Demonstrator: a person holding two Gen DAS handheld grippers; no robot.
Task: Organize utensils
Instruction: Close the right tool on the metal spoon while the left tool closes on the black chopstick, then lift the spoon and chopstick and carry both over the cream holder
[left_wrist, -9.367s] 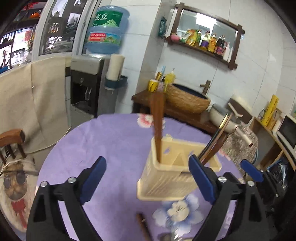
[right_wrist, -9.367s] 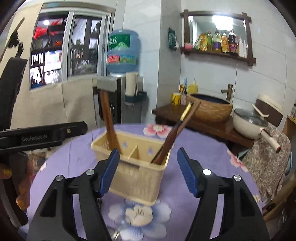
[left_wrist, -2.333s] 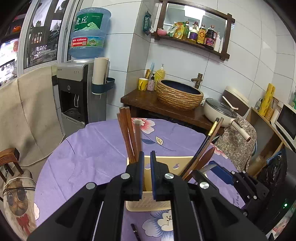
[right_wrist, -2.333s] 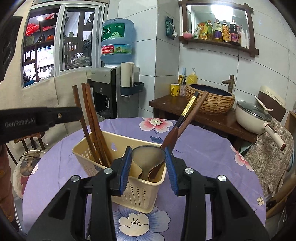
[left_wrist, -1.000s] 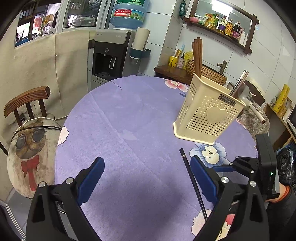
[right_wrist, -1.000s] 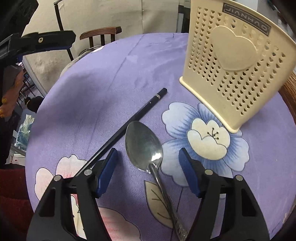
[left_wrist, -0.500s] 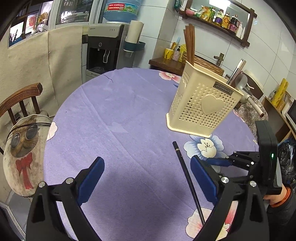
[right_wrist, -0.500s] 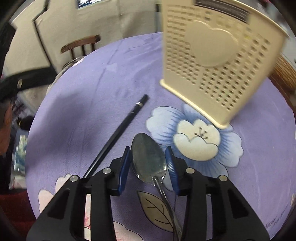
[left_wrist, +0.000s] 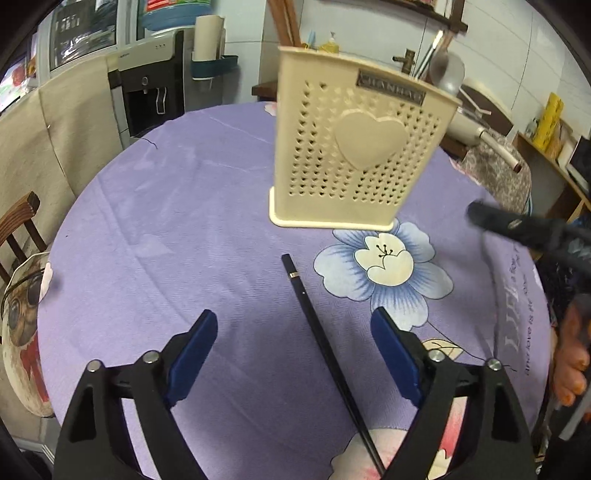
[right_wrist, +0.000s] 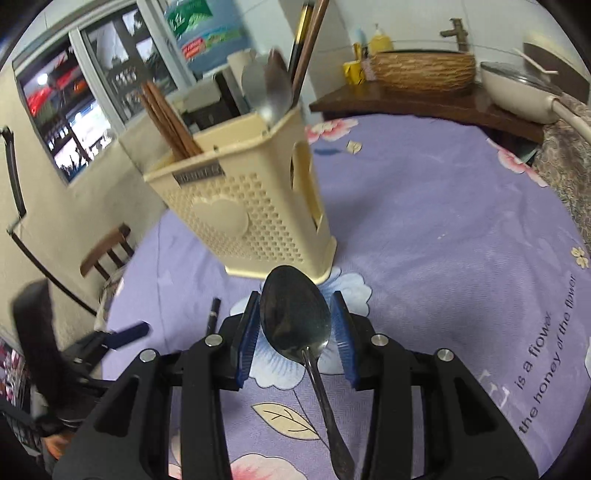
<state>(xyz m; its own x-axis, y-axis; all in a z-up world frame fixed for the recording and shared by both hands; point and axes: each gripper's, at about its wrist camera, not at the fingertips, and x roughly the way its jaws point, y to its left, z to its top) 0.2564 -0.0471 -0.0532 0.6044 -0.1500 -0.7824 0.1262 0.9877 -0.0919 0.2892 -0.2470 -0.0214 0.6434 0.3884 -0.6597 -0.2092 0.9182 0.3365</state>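
A cream perforated utensil holder (left_wrist: 354, 147) stands on the purple flowered tablecloth (left_wrist: 184, 229); it holds wooden chopsticks (right_wrist: 170, 122), a spoon and darker chopsticks. A single black chopstick (left_wrist: 321, 339) lies on the cloth between the fingers of my open left gripper (left_wrist: 295, 354). My right gripper (right_wrist: 295, 332) is shut on the bowl of a metal spoon (right_wrist: 295, 317) and holds it lifted in front of the holder (right_wrist: 251, 206). The spoon's handle hangs back toward the camera.
A wooden chair (left_wrist: 18, 221) stands at the table's left. A water dispenser (left_wrist: 151, 96) and a side table with a woven basin (right_wrist: 424, 70) and a pan (right_wrist: 517, 92) stand behind. The right gripper's arm (left_wrist: 524, 229) shows at right in the left wrist view.
My right gripper has closed on the spoon and lifted it off the cloth toward the holder. My left gripper has moved in over the black chopstick, still open.
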